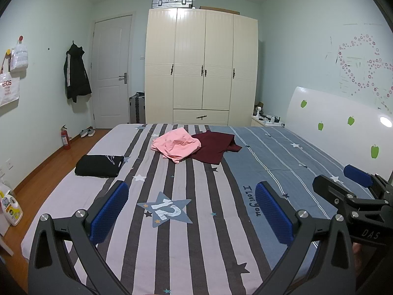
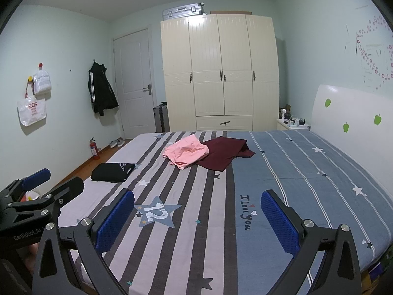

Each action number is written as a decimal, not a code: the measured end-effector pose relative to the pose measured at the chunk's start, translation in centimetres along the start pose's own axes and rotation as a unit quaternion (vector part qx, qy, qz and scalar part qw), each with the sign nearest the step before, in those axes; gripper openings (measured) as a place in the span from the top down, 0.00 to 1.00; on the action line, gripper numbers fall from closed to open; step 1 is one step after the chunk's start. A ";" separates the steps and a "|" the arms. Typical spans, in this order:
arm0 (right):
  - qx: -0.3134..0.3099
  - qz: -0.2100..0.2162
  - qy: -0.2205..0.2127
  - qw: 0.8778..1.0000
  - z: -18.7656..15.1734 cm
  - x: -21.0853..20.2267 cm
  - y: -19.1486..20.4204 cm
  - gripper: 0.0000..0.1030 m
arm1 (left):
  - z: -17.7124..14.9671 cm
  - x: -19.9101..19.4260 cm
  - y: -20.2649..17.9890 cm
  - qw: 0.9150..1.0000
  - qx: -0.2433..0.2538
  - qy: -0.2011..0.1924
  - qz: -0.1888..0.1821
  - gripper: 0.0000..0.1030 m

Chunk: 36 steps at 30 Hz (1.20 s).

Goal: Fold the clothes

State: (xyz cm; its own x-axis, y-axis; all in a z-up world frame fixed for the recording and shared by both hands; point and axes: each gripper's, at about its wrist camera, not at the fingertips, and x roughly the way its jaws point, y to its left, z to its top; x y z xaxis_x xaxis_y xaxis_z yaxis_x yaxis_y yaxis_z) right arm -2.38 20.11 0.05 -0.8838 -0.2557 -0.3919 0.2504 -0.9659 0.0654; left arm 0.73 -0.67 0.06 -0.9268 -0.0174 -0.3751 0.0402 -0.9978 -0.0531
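Nearest the lens, the left gripper (image 1: 191,211) shows matte black arms with silver bolts and blue pads of dimpled rubber, its fingers spread wide with nothing between them; the right gripper (image 2: 197,217) is built the same and is equally wide apart and empty. Both hang above the bed (image 1: 282,152), touching no cloth. The sheet is smooth cotton, striped grey and pale on one side, blue with thin white lines on the other, printed with stars. Far across it lie a crumpled pink garment (image 1: 175,145) overlapping a flat maroon garment (image 1: 213,148), both soft and unfolded. Well apart, near the bed's left edge, sits a black garment (image 1: 99,166) folded into a neat rectangle. Beyond stand a cream panelled wardrobe (image 1: 201,66), a white door (image 1: 111,73) and a glossy white headboard (image 1: 331,123) with green apple stickers.
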 end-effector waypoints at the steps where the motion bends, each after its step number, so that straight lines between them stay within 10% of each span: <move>1: 0.000 0.000 0.000 1.000 0.0 0.0 0.0 0.01 | 0.1 0.0 0.0 1.000 0.000 0.000 0.000 0.01; 36: -0.002 0.000 0.025 1.000 -1.2 3.6 0.2 0.01 | -0.5 2.0 1.2 1.000 -0.008 0.011 0.007 0.01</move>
State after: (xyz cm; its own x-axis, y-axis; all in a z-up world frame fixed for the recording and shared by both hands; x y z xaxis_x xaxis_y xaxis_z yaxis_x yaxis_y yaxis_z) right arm -5.08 19.05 -2.47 -0.8636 -0.2523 -0.4365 0.2511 -0.9660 0.0616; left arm -0.93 -1.85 -1.18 -0.9175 -0.0298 -0.3966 0.0595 -0.9963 -0.0627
